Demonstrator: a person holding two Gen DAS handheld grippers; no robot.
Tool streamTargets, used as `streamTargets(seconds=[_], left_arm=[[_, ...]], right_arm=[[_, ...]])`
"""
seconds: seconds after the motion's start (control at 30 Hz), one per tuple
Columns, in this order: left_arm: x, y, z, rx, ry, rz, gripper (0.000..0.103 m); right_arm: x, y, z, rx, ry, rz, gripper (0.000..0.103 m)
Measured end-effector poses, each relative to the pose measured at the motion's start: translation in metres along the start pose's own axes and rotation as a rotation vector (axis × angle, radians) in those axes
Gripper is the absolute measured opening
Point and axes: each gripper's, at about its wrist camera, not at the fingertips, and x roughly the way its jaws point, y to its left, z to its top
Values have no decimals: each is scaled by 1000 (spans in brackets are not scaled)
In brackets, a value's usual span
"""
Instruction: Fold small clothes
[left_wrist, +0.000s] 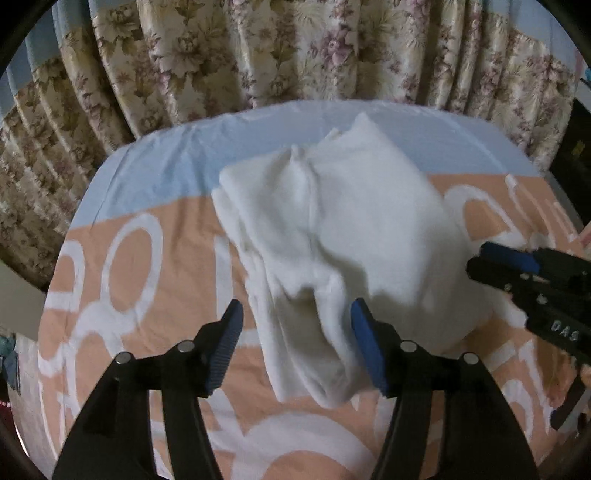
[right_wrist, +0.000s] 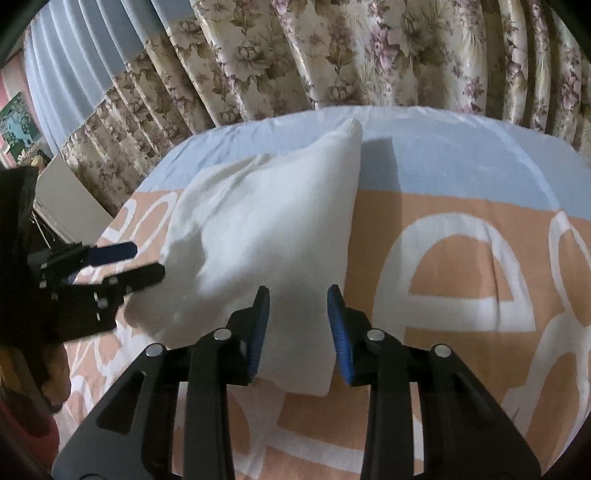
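Here we see the white garment (left_wrist: 332, 236) lying partly folded on the bed sheet (left_wrist: 155, 258), in the frame centre. Its long axis runs away from our left gripper (left_wrist: 295, 332), whose jaws stand apart around the near end. The right gripper (right_wrist: 298, 325) also stands open at the soft, fleecy corner.

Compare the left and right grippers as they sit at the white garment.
The left gripper has its jaws spread wider; the right gripper holds its jaws narrower. The left straddles a bunched fold of the white garment; the right sits over a flat corner. Both are open with blue pads.
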Motion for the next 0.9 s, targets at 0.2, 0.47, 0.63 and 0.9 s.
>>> streamTargets(seconds=[0.2,0.47,0.63,0.9], left_arm=[[23,26,-15,-97,61,-30,47],[11,28,-16,-102,33,16,77],[-8,34,-7,-136,-16,0,94],[34,35,-2,-116,41,-11,94]], right_arm=[[8,7,-15,-46,27,-25,22],[12,0,-27,-64,48,-12,46],[-11,-1,-11,-70,-41,42,90],[5,-9,13,-57,-56,10,96]])
